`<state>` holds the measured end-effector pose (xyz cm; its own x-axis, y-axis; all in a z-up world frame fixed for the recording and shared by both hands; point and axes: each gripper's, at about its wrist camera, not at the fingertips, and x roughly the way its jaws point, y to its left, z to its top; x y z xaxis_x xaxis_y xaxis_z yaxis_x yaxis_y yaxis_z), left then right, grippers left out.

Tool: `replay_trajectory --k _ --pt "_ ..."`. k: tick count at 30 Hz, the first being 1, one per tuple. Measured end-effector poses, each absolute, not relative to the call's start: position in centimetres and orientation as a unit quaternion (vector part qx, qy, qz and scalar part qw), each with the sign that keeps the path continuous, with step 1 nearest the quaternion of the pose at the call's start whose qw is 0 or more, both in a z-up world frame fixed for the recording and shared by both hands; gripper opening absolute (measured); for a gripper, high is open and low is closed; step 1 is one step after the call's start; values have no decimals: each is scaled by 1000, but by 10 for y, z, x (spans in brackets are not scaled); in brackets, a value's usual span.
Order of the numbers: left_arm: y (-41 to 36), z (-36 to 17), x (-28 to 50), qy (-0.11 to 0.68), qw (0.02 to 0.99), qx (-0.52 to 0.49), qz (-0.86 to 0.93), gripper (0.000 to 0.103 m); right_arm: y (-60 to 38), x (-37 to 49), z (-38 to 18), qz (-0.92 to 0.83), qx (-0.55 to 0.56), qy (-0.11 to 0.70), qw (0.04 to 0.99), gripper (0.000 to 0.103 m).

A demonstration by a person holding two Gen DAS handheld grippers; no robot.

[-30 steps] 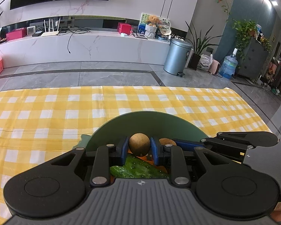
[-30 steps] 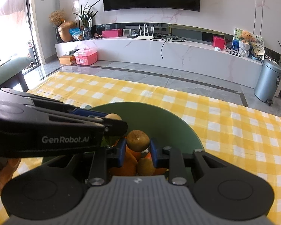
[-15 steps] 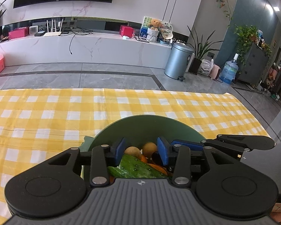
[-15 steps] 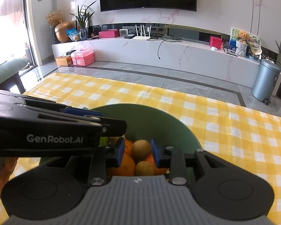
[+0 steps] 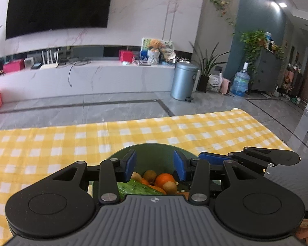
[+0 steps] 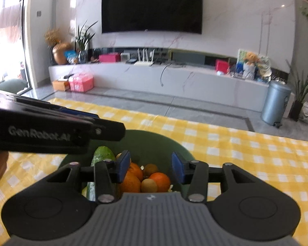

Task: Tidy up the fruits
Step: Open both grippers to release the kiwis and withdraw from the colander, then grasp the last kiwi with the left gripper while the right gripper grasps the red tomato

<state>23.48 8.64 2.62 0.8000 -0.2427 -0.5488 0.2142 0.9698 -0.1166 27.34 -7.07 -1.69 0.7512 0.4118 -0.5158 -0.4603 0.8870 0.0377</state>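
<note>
Your left tongs (image 5: pixel 154 165), black linkage arms with blue rubber pads, hang over the near side of the bowl with jaws spreading apart and nothing between the pads. Below them lies the long knobbly green cucumber (image 5: pixel 137 188), propped against the bowl's left side with its tip above the rim in the right wrist view. Beside it sit the round orange tangerines (image 6: pixel 131 181) and the small brown kiwi-like fruits (image 5: pixel 149 174), all heaped together and touching inside the dark green round bowl (image 5: pixel 154 153). That bowl stands on your counter, covered by a yellow-and-white checked cloth (image 5: pixel 51 143). Your right tongs (image 6: pixel 151 165), same build, hang just beside the left pair over the same bowl; the jaws are widening, released, with the fruit lying loose beneath and none gripped. Past the counter: grey tiled floor (image 6: pixel 205 102), a long white marble-look media shelf (image 6: pixel 174 80), a black wall-mounted television (image 6: pixel 152 6), and, furthest right, a silver cylindrical pedal bin (image 6: pixel 276 102).
</note>
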Motion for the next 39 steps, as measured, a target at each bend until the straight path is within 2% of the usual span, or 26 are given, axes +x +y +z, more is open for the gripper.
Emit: replay_trajectory --k 5,17,26,35,39 --pt "76 33 212 292 947 -11 -134 49 -86 241 -13 210 -31 238 948 48" --pt "73 35 171 319 934 -31 -159 49 -109 161 -23 185 -22 209 960 49" --pt "74 -1 149 371 915 -55 -148 49 -115 138 -47 192 -17 255 948 50" --pt "84 -29 148 387 908 -73 -143 49 -93 143 -78 233 -46 315 919 50" --pt "92 -37 151 397 905 -77 -132 49 -83 147 -85 247 -58 316 914 50"
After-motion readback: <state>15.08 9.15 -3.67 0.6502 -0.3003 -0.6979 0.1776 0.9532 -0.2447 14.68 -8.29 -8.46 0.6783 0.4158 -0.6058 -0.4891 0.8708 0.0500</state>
